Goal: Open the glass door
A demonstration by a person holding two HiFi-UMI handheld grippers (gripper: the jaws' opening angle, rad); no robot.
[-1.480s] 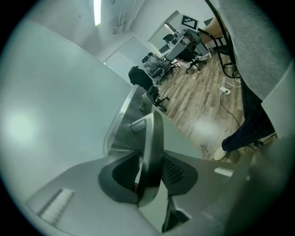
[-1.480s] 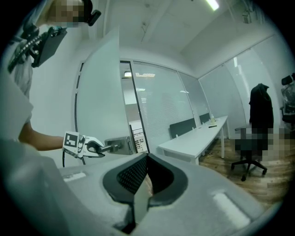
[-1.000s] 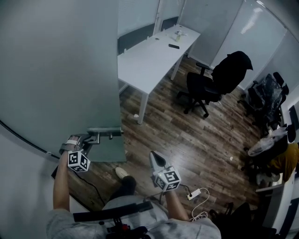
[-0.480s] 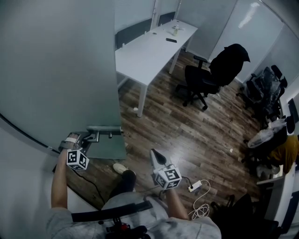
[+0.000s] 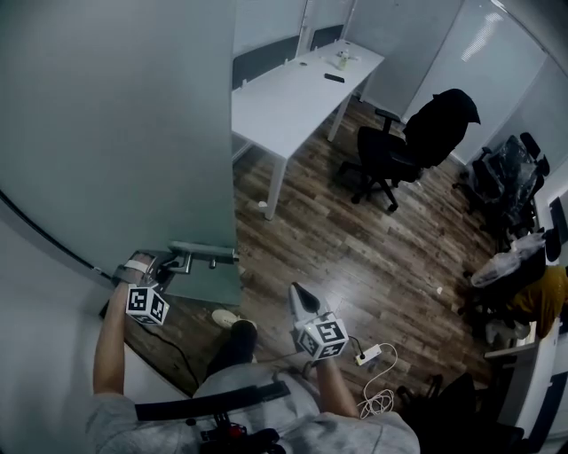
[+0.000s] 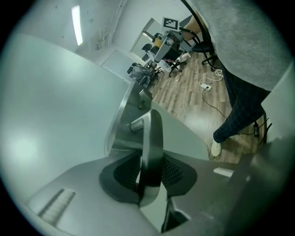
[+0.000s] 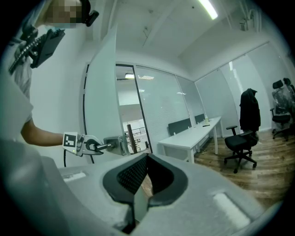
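We hold the glass door (image 5: pixel 115 133), which stands ajar, by the metal handle (image 6: pixel 152 138) at the door's free edge, our left gripper (image 6: pixel 150 171) clamped on it. Near the door, our right gripper (image 7: pixel 146 177) is closed and empty.

Cool, even light from ceiling strips (image 7: pixel 208 9) fills the room, yet the head view is dim and bluish, with a pale glare patch on the wood floor (image 5: pixel 344 285) and a soft sheen on the glass door (image 5: pixel 115 133). Both gripper views are strongly fisheyed, with straight edges bowed and corners black. The handle (image 6: pixel 151 152) close to the left lens is soft, with a bright streak down its metal.
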